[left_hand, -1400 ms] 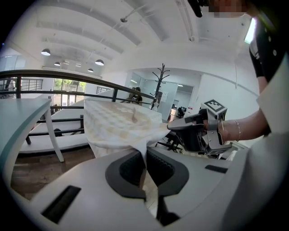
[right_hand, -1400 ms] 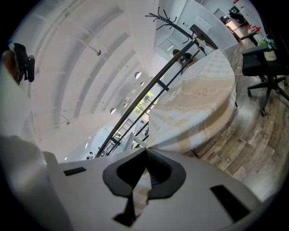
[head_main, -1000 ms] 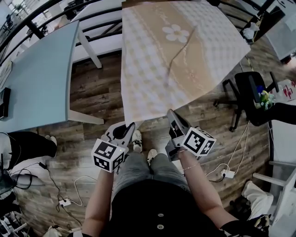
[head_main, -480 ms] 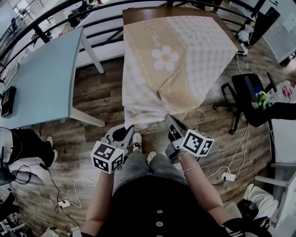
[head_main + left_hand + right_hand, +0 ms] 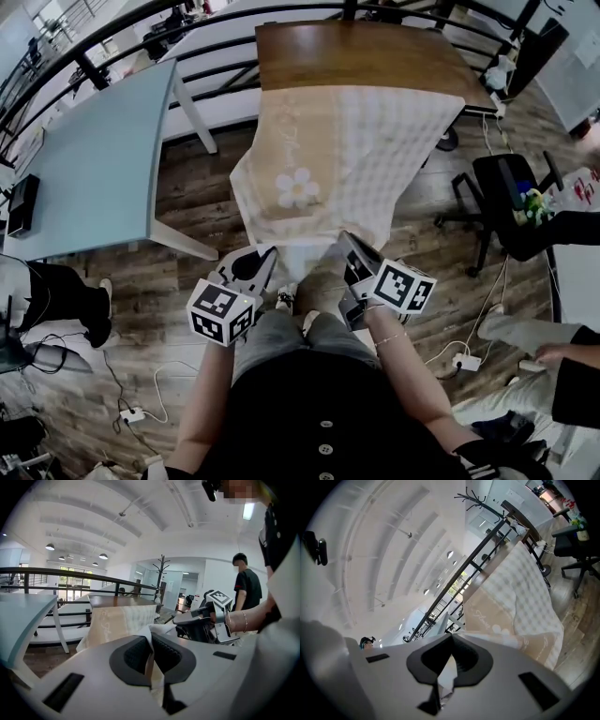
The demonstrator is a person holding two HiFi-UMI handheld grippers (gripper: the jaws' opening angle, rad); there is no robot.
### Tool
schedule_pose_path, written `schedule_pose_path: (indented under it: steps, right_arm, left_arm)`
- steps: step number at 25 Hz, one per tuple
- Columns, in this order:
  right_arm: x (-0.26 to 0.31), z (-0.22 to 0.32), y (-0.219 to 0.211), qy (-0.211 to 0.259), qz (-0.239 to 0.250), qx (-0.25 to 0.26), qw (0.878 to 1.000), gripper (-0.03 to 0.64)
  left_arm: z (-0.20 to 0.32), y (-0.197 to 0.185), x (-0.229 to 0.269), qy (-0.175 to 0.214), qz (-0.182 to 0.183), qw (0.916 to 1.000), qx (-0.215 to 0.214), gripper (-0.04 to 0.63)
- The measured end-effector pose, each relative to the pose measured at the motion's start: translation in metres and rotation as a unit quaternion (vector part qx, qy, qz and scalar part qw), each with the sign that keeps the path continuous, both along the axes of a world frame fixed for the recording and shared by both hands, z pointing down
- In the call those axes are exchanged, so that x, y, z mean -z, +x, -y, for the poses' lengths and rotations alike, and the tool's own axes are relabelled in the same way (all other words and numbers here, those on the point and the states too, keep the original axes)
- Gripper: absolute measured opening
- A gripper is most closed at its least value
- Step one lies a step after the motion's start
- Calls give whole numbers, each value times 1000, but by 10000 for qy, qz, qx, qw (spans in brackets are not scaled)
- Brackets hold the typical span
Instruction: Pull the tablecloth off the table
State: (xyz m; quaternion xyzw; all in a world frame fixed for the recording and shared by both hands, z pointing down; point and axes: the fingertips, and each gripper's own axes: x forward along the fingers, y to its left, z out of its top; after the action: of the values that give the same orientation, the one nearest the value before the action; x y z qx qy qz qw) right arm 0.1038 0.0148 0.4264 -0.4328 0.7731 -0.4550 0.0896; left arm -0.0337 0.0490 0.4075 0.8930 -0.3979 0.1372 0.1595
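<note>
**Tablecloth dragged farther off the wooden table**

Since a second ago, the head view shows the cloth has slid toward you. The table's far half is now bare, and the daisy print sits nearer your grippers. You hold both forearms bent and low before your waist, with the left gripper and right gripper side by side at the cloth's near hem.

Left gripper view: your jaws are clamped together on a fold of the hem, and the cloth runs from them up to the table.

Right gripper view: your jaws are pinched on the hem likewise, and the checked cloth drapes down from the tabletop ahead.
</note>
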Motion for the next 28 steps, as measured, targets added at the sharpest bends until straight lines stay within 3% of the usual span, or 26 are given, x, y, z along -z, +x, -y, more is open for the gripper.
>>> schedule_pose_path:
  steps: [11, 28]
  right_arm:
    - [-22, 1, -13, -368, -9, 14, 9993, 26]
    - [-22, 6, -18, -369, -1, 21, 9993, 28]
  left_arm:
    - [9, -12, -7, -104, 55, 9999, 29, 17]
    - [15, -18, -8, -149, -3, 9998, 131, 16]
